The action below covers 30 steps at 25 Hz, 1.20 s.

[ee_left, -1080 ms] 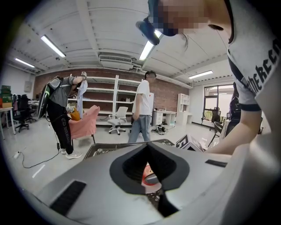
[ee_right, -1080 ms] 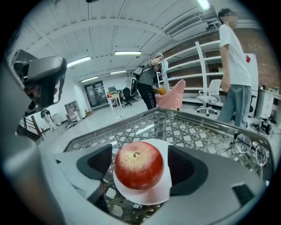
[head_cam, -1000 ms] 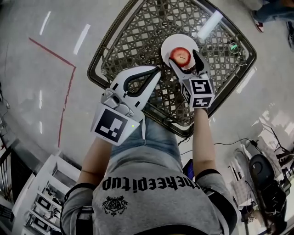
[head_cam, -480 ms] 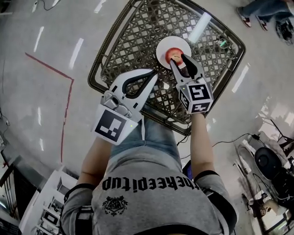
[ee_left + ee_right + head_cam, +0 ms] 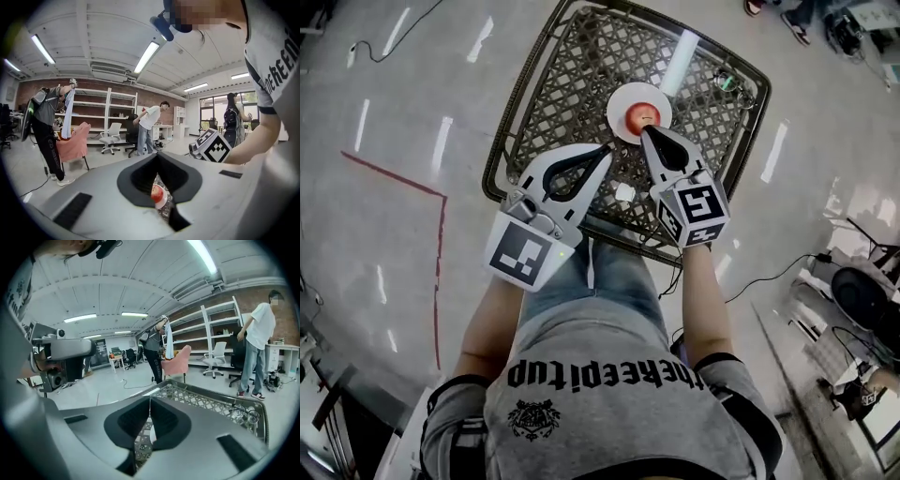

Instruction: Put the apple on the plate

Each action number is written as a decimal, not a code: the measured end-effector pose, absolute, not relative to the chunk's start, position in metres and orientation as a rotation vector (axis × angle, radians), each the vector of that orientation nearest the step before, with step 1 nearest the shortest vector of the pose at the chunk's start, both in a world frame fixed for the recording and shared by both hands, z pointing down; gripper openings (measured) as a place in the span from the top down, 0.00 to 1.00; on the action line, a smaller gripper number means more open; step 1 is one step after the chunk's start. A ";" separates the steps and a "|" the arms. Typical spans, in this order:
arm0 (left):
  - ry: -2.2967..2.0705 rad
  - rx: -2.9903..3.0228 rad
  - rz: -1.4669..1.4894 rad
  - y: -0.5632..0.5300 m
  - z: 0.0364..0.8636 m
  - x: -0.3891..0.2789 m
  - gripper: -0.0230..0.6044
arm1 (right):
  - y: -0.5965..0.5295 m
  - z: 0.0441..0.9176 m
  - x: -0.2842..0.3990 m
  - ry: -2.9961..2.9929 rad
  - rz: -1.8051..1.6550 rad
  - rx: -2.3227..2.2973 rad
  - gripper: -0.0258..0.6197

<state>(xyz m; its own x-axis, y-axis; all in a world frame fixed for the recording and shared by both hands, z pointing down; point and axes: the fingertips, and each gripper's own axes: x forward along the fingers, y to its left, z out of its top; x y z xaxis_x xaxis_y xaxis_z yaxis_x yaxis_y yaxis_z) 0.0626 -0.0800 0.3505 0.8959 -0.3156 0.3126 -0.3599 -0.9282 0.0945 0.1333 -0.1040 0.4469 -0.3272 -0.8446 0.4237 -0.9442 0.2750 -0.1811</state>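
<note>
- We saw the red apple sitting on the round white plate, near the top middle of the head view.
- The plate stood on the dark woven lattice table, which filled the top of that view.
- Our grey right gripper, with its black-and-white marker cube, was at the middle right. Its tip showed just below the apple in the picture.
- Its jaws had just been closing. They were pressed tight together, with nothing between them.
- Our grey left gripper was beside it on the left, just below and left of the plate.
- Its jaws were squeezed together at the tip too, and they held nothing.
- In the left gripper view, the apple and the plate showed low in the middle, through the hole behind the closed tip.
- A small white thing lay on the table between the two grippers.
- A thin red line ran across the shiny grey floor at the left.
</note>
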 end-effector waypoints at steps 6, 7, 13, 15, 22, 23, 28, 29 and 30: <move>-0.431 2.969 0.405 -0.077 0.336 0.062 0.93 | -0.092 0.411 0.125 -2.301 0.527 1.717 0.98; -0.419 2.975 0.402 -0.076 0.335 0.062 0.93 | -0.090 0.406 0.124 -2.302 0.518 1.724 0.98; -0.340 3.012 0.375 -0.069 0.327 0.063 0.93 | -0.073 0.387 0.115 -2.287 0.491 1.762 0.97; -0.318 3.023 0.366 -0.063 0.323 0.062 0.93 | -0.064 0.380 0.111 -2.282 0.487 1.774 0.97; -0.218 3.046 0.327 -0.047 0.313 0.062 0.93 | -0.039 0.356 0.100 -2.271 0.433 1.854 0.97; -0.202 3.051 0.325 -0.045 0.312 0.063 0.93 | -0.036 0.351 0.099 -2.269 0.424 1.867 0.97; -0.127 3.067 0.302 -0.035 0.305 0.066 0.93 | -0.021 0.332 0.095 -2.248 0.376 1.930 0.97; -0.112 3.069 0.297 -0.033 0.303 0.066 0.93 | -0.018 0.327 0.095 -2.244 0.367 1.942 0.97; -0.098 3.071 0.292 -0.030 0.301 0.066 0.93 | -0.014 0.323 0.094 -2.240 0.358 1.953 0.97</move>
<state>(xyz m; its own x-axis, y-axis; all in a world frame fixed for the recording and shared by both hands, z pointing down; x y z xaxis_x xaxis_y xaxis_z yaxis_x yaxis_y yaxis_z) 0.0658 -0.0301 0.3007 0.9801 -0.0581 0.1898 -0.0685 -0.9964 0.0490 0.0938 -0.0142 0.3233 -0.1423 -0.9536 0.2655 -0.9888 0.1247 -0.0821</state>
